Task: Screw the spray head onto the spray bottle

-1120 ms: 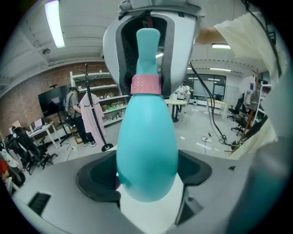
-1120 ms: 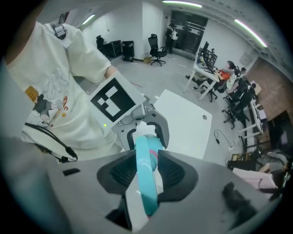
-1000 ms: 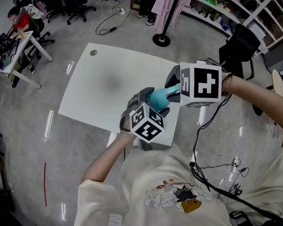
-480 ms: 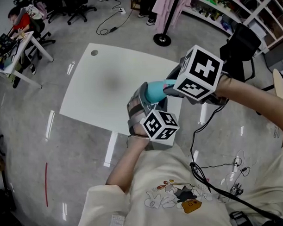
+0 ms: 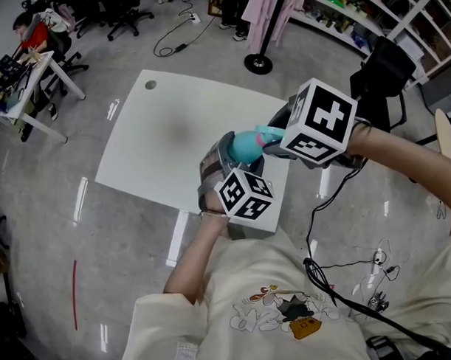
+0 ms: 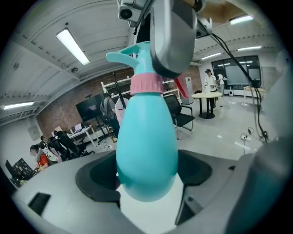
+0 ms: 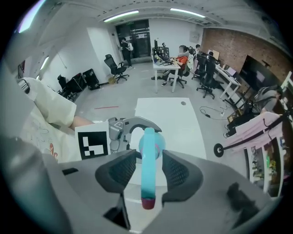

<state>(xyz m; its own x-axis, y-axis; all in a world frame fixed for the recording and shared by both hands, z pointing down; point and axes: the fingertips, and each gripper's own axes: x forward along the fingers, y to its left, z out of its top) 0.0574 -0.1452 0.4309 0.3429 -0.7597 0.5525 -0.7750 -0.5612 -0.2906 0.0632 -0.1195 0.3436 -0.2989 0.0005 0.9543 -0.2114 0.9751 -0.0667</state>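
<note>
Left gripper [image 6: 147, 179] pinching teal spray bottle [image 6: 146, 137], spray head [image 7: 147, 183] atop bottle, right gripper [image 7: 149, 167] jaws just opening, loose around head

Reads as smooth satin turquoise plastic on the spray bottle [image 6: 146, 151], matt pink plastic on its collar [image 6: 146, 84], matt white on the worktop [image 5: 158, 148], mirror-glossy on the floor [image 5: 80, 240].

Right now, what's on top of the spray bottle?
The teal spray head sits on the neck of the bottle with a pink collar. The threads under that collar are covered.
</note>
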